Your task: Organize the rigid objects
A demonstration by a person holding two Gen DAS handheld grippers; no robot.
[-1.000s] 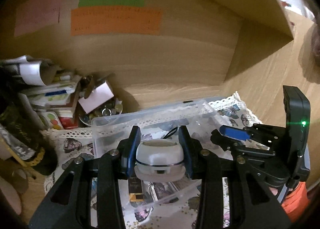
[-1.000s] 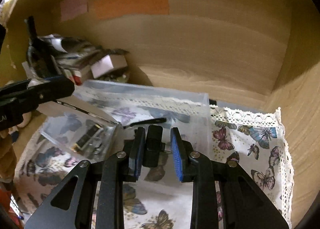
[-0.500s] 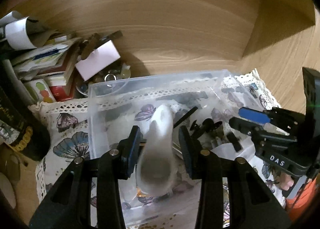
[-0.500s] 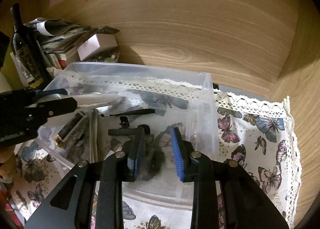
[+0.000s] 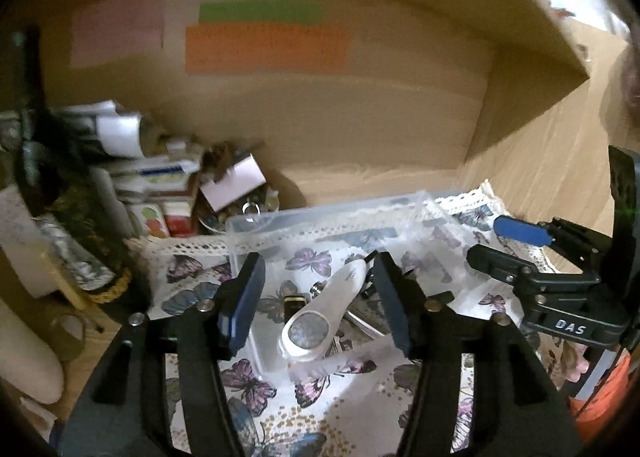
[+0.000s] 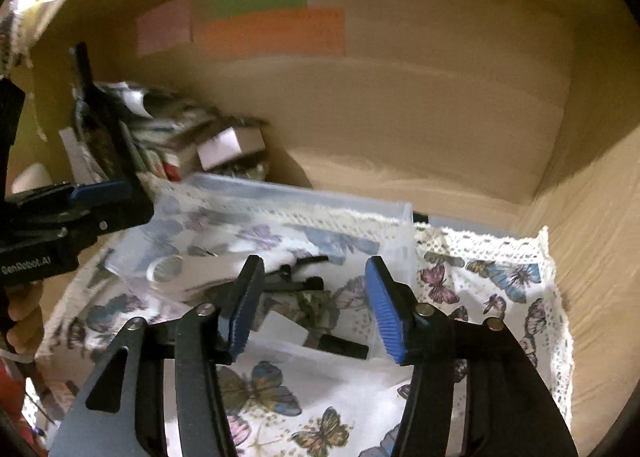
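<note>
A clear plastic bin (image 5: pixel 248 227) (image 6: pixel 404 213) stands on a butterfly cloth (image 5: pixel 184 281) (image 6: pixel 492 281). A white device with a round lens (image 5: pixel 316 323) lies inside it among dark small parts; it also shows in the right wrist view (image 6: pixel 172 269). My left gripper (image 5: pixel 318 311) is open and empty just above the bin's near side. My right gripper (image 6: pixel 310 305) is open and empty above the bin's near right corner, over black parts (image 6: pixel 296 283) and a dark charger-like piece (image 6: pixel 340 345). The right gripper shows from the side in the left wrist view (image 5: pixel 520 241), the left one in the right wrist view (image 6: pixel 80 201).
A pile of boxes, papers and a bowl of small items (image 5: pixel 168 185) (image 6: pixel 192 141) fills the back left corner, with a dark bottle (image 5: pixel 32 145) (image 6: pixel 100 125). Wooden walls enclose the back and right. Coloured notes (image 5: pixel 264 45) hang on the back wall.
Both grippers opened and drew back. The white device left my left gripper and lies in the bin; the dark piece left my right gripper and lies in the bin.
</note>
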